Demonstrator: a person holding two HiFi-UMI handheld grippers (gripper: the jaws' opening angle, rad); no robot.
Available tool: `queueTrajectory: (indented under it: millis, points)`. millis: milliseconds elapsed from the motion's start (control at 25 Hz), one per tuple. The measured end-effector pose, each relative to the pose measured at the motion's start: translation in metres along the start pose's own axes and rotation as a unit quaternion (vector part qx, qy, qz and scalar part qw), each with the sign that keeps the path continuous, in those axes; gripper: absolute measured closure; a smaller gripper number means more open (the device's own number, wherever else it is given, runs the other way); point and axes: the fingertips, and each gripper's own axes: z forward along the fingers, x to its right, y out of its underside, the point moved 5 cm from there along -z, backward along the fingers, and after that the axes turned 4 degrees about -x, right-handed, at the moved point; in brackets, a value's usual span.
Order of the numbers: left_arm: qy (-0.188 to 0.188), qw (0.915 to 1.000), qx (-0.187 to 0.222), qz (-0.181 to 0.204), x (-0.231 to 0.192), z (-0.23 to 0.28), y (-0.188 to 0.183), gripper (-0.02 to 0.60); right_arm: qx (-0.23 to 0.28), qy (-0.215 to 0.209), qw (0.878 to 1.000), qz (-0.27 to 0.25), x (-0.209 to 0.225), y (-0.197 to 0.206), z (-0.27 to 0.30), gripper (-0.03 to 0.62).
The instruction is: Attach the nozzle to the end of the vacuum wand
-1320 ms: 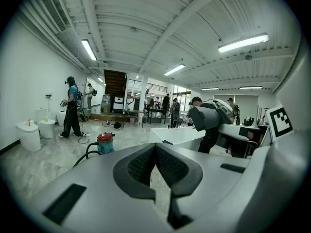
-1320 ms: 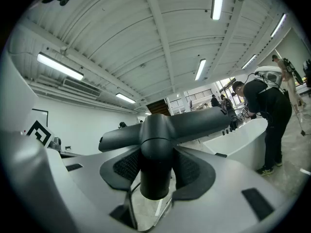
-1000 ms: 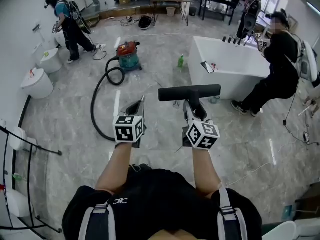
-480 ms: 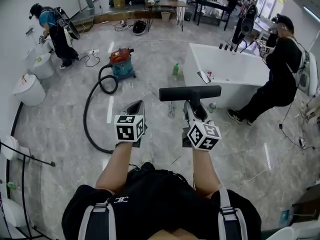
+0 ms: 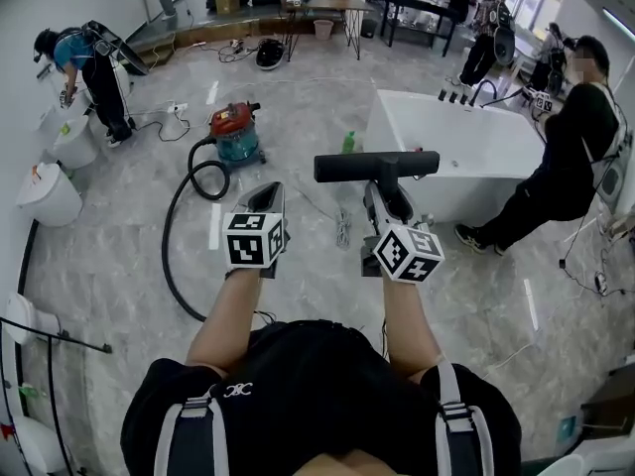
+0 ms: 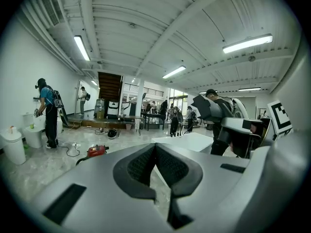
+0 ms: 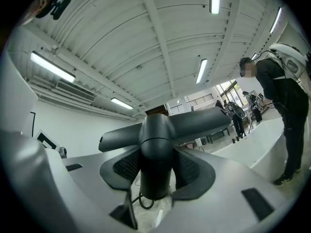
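My right gripper (image 5: 383, 192) is shut on the round neck of a black T-shaped nozzle (image 5: 377, 165), whose crossbar lies level out in front of me. In the right gripper view the nozzle (image 7: 158, 130) stands between the pads of the right gripper (image 7: 154, 160). My left gripper (image 5: 266, 197) is held beside it, shut with nothing in it; its pads meet in the left gripper view (image 6: 155, 148). A red and teal vacuum cleaner (image 5: 235, 132) stands on the floor ahead to the left, its black hose (image 5: 175, 228) curling towards me. I cannot make out the wand.
A white bathtub (image 5: 466, 132) stands ahead on the right with a person in black (image 5: 571, 152) bent at its far end. A green bottle (image 5: 348, 142) stands near the tub. Toilets (image 5: 45, 194) line the left wall, where another person (image 5: 84, 62) works.
I have moved forward across the floor with both grippers held out; the vacuum cleaner and tub now sit lower and nearer in the head view. Both grips are unchanged.
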Motion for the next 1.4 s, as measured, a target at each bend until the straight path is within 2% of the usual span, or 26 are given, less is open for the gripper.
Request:
queueTrajectory:
  millis: [360,760,1000,1400]
  points:
    - [0.000,1.0000,-0.003,-0.003,-0.065,0.068,-0.018,0.571,0.005,-0.003,1.000,0.000,0.002,0.000,0.094,0.399]
    - [-0.009,0.9991,-0.038,-0.012,-0.103,0.132,-0.012,0.571,-0.019,-0.008,1.000,0.023,0.027,0.023,0.168,0.399]
    - [-0.037,0.9985,-0.037,-0.012,-0.142,0.182,-0.022,0.571,-0.019,-0.032,0.999,0.029,0.047,0.027,0.242,0.399]
    - [-0.087,0.9947,-0.041,-0.037,-0.196,0.309,-0.070,0.571,-0.035,-0.084,0.996,0.024,0.093,-0.007,0.401,0.399]
